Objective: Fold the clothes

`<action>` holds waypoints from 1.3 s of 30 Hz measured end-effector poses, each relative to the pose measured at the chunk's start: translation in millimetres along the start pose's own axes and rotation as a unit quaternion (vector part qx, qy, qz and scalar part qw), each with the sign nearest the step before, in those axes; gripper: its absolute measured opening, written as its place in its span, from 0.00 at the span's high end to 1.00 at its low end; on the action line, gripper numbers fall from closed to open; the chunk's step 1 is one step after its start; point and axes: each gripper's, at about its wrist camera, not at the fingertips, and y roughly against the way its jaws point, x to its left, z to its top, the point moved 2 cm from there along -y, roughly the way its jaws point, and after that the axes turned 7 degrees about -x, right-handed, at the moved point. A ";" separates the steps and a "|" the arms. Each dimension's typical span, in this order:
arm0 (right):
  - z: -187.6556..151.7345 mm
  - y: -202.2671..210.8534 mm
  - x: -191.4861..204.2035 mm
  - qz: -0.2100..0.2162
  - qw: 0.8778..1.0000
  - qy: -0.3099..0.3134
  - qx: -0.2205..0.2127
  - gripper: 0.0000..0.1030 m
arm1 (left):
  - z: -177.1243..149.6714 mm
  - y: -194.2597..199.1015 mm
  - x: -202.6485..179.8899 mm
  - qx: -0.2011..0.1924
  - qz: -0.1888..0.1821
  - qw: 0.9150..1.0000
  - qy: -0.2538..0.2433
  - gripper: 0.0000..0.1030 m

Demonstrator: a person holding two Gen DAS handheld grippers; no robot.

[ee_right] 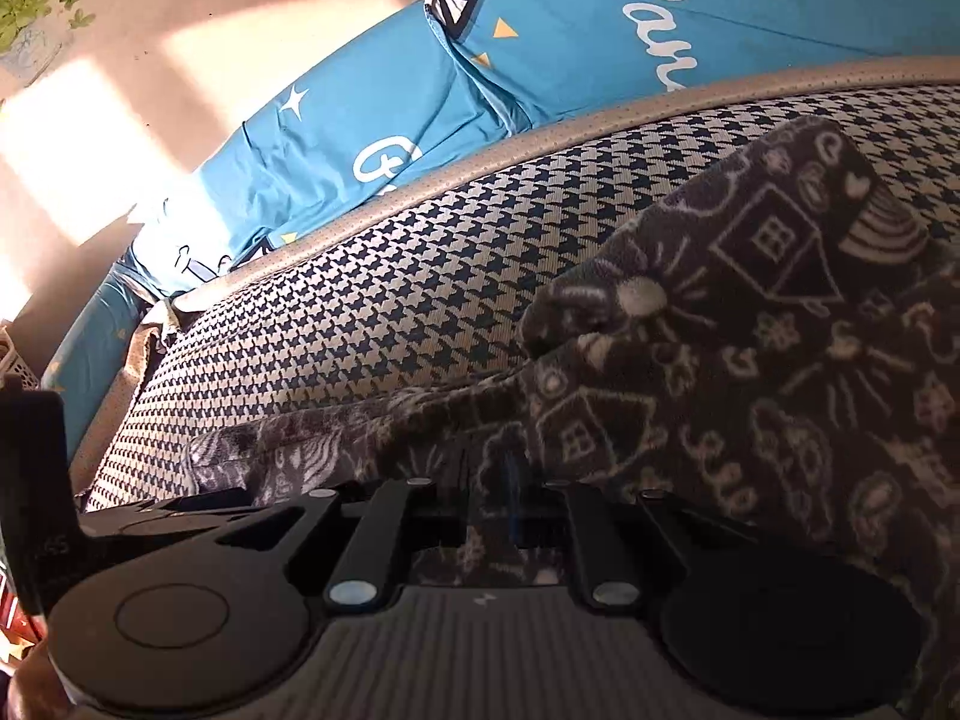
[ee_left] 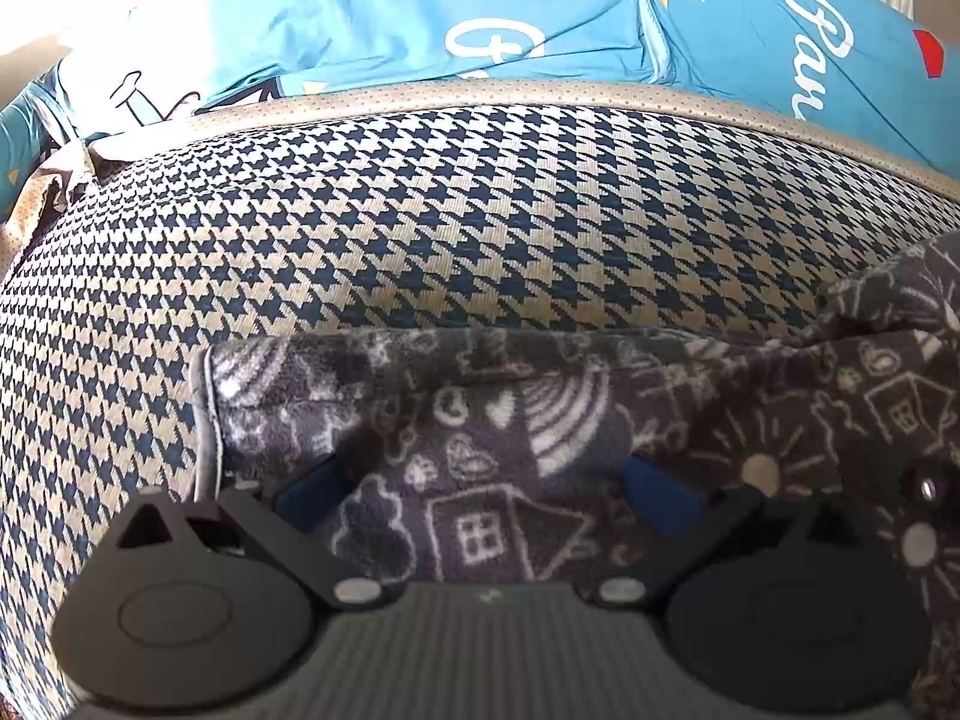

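Observation:
A dark grey fleece garment (ee_left: 510,420) printed with white houses, hearts and rainbows lies on a houndstooth cushion (ee_left: 450,210). My left gripper (ee_left: 486,489) rests low on the garment near its hemmed left edge. Its jaws are spread wide and open, with both blue pads (ee_left: 312,492) showing and cloth lying between them. In the right wrist view the same garment (ee_right: 750,330) is bunched into a raised fold at the right. My right gripper (ee_right: 492,474) sits at its near edge, jaws only a narrow gap apart, blurred, with fleece around the tips but not visibly pinched.
Blue bedding (ee_left: 480,12) with white script and yellow triangles lies behind the cushion, past its beige piped rim (ee_left: 480,93). A sunlit wall (ee_right: 150,78) and a small plant (ee_right: 30,6) are at the far left. A pale basket (ee_right: 18,366) stands at the left edge.

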 end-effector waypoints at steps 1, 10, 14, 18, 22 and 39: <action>-2.5 3.4 0.6 0.002 1.000 -0.005 0.001 0.87 | 0.8 -0.5 0.4 0.000 0.001 1.000 0.001 0.00; -38.6 41.0 11.2 -0.005 1.000 -0.011 -0.014 0.87 | 0.8 -0.3 -1.0 0.000 0.003 1.000 0.002 0.00; -47.0 35.5 -2.1 -0.043 0.999 -0.028 -0.004 0.89 | -1.1 1.7 -0.8 -0.002 0.002 1.000 -0.003 0.00; -50.3 26.3 -7.7 -0.064 0.998 -0.015 -0.003 1.00 | -2.1 3.6 -1.0 -0.004 -0.001 1.000 -0.005 0.00; -53.5 23.5 -5.9 -0.072 0.997 -0.006 -0.006 1.00 | -4.2 12.4 -0.7 -0.010 -0.006 1.000 -0.008 0.00; -76.8 68.7 18.5 -0.049 0.996 0.023 -0.065 0.91 | -25.8 52.7 26.2 -0.034 -0.017 0.999 0.004 0.00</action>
